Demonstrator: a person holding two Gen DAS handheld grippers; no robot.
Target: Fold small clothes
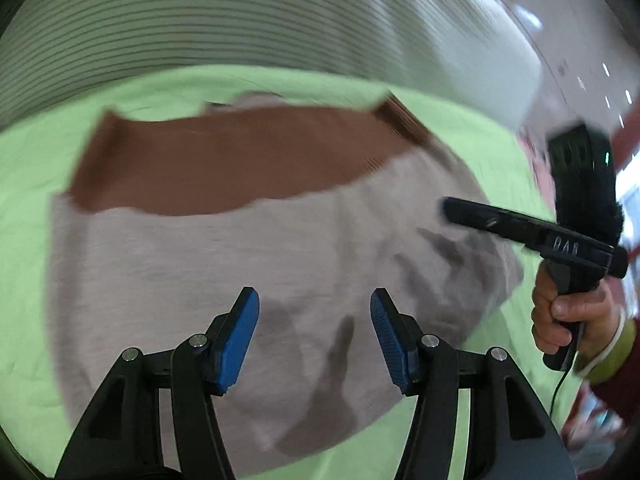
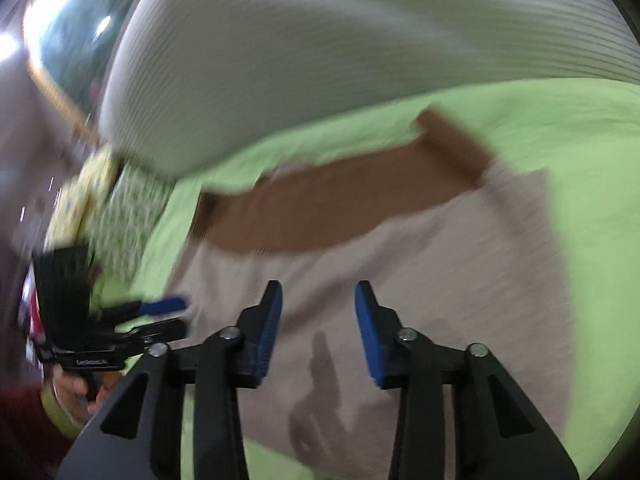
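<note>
Though blurred, probably soft, light, floppy: grey garment [image 1: 224,264] beneath both wide-open, empty claws, left claw [image 1: 315,304], right claw [image 2: 319,296]; best pinched at brown band [image 1: 224,168] ahead.

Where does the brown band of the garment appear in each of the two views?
Left wrist: brown band across the upper middle, above the open left tool.
Right wrist: brown band across the middle, above the open right tool.
Shared landmark: green sheet.
</note>
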